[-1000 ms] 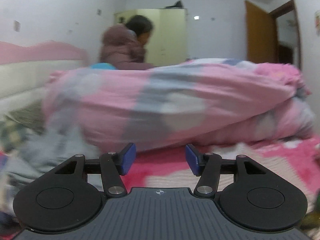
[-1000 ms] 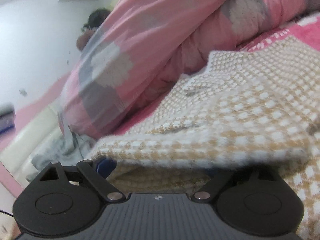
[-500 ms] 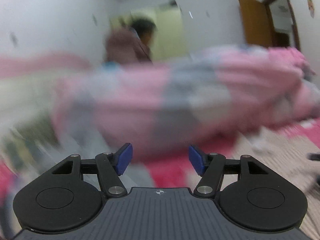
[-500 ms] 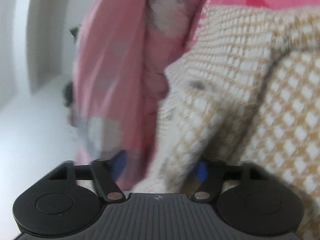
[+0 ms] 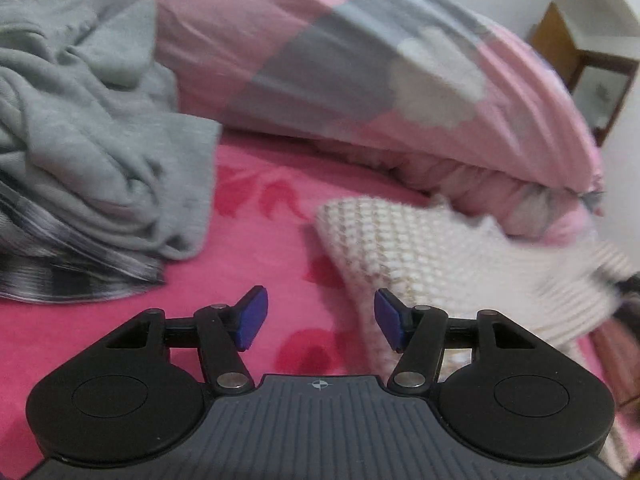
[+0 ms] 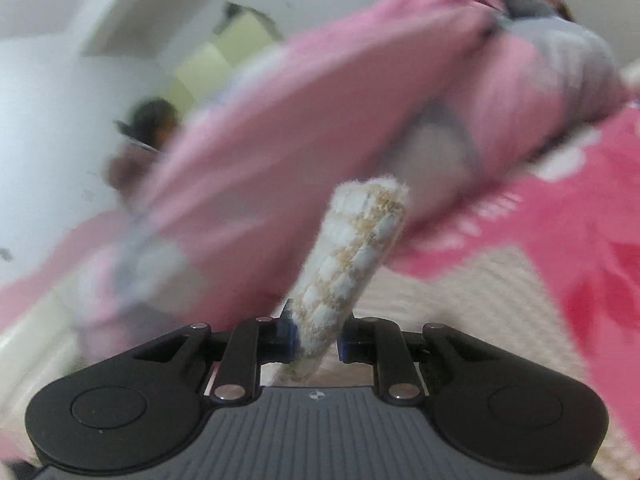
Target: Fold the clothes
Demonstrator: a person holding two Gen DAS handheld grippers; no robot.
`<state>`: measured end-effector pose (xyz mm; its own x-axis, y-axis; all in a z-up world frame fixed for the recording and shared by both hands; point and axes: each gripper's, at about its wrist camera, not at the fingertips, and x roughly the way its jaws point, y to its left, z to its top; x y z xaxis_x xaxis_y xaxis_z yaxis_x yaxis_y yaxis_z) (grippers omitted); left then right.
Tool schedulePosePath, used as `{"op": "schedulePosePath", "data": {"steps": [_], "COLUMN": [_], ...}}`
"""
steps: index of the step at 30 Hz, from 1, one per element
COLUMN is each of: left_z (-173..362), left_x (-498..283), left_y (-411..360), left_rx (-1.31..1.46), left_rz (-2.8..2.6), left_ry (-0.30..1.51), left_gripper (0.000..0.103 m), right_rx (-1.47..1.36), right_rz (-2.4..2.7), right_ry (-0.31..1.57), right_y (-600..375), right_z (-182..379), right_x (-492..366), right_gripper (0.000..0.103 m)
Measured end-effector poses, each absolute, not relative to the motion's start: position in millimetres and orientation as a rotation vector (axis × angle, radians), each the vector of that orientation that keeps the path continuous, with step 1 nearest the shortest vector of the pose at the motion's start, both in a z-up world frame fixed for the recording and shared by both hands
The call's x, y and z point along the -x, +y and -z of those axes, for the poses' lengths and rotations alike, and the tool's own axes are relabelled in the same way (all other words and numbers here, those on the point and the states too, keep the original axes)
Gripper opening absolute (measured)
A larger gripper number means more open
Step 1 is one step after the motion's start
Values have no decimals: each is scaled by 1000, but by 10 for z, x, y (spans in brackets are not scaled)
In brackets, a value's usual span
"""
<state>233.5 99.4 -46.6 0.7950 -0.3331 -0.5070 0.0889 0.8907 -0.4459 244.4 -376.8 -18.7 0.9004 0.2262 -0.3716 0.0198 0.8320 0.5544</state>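
Since the earlier frame our right claw has closed onto a bunched edge of the cream checked sweater and lifted it off the bed, ready to fold; our left claw, spread and empty, has dropped toward the sweater's free corner

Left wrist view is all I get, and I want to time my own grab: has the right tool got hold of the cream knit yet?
Observer: Yes. The right tool has just been closing, and its pads now pinch a bunched edge of the cream knit.
Operator: Does that edge lie flat or stick up?
Observer: It stands up out of the tool as a narrow roll, tilted to the right.
Operator: What is behind it?
Observer: The pink and grey quilt, and past it a person, blurred, beside a pale wardrobe.
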Motion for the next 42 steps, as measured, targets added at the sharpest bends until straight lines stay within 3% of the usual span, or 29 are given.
{"op": "schedulePosePath", "data": {"steps": [5, 11, 15, 20, 22, 23, 25, 31, 34, 36, 40, 42], "left_z": [460, 563, 597, 614, 620, 620, 625, 640, 652, 665, 685, 693], "left_x": [-2266, -2254, -2268, -2292, -2293, -2292, -2294, -2288, -2291, -2305, -2338, -2335], "left_y": [780, 520, 510, 553, 556, 554, 551, 551, 551, 562, 589, 596], "left_rx": [343, 232, 216, 240, 241, 239, 239, 247, 249, 261, 298, 310], "left_rz": [320, 299, 295, 306, 305, 306, 305, 314, 314, 310, 306, 305], "left_ry": [606, 625, 629, 634, 635, 634, 636, 633, 638, 651, 680, 684], "left_gripper": [61, 62, 62, 62, 62, 63, 63, 63, 63, 63, 64, 64], "right_rx": [-636, -563, -626, -831, -870, -870, -830, -679, -725, -749, -479, -362], "right_rz": [-47, -124, -13, -30, 9, 16, 30, 40, 71, 101, 255, 96], "right_ry": [594, 384, 612, 517, 508, 512, 528, 507, 524, 528, 387, 418], "right_y": [-3915, -3924, -4105, -4341, -4427, -4455, -4463, -4401, -4489, -4539, -4215, -3847], "right_z": [711, 297, 951, 911, 919, 938, 949, 824, 809, 782, 306, 174], "right_x": [-2587, -2458, -2579, -2501, -2490, -2478, -2422, -2251, -2200, -2156, -1931, -2074], "right_gripper": [20, 20, 25, 33, 30, 23, 17, 14, 17, 28, 29, 29]}}
